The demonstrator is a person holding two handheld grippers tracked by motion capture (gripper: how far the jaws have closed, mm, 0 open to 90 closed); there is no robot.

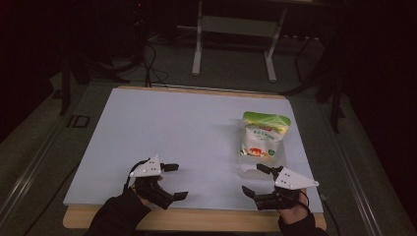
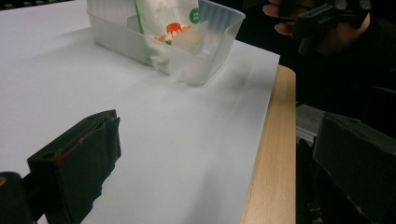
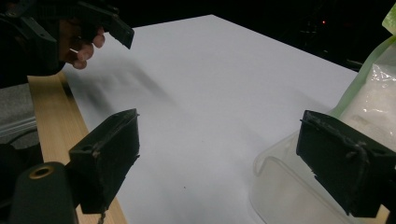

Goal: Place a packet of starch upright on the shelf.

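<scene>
A white bag (image 1: 264, 135) with a green top and an orange print stands in a clear plastic tub (image 1: 246, 169) at the right of the white sheet (image 1: 187, 128). My right gripper (image 1: 253, 179) is open just in front of the tub's near end, holding nothing. In the right gripper view its jaws (image 3: 226, 154) stand wide, the right one over the tub's rim (image 3: 275, 168), with the bag (image 3: 373, 93) behind. My left gripper (image 1: 178, 181) is open near the sheet's front edge, empty. Its own view (image 2: 219, 158) looks across at the tub (image 2: 187, 70) and bag (image 2: 163, 18).
The wooden table edge (image 1: 196, 220) runs along the front below the sheet. Behind the table, a metal stand (image 1: 233, 29) and cables (image 1: 150, 64) sit on the dark floor. In each gripper view the other hand shows, with its gripper (image 2: 327, 18) (image 3: 107, 23) farther off.
</scene>
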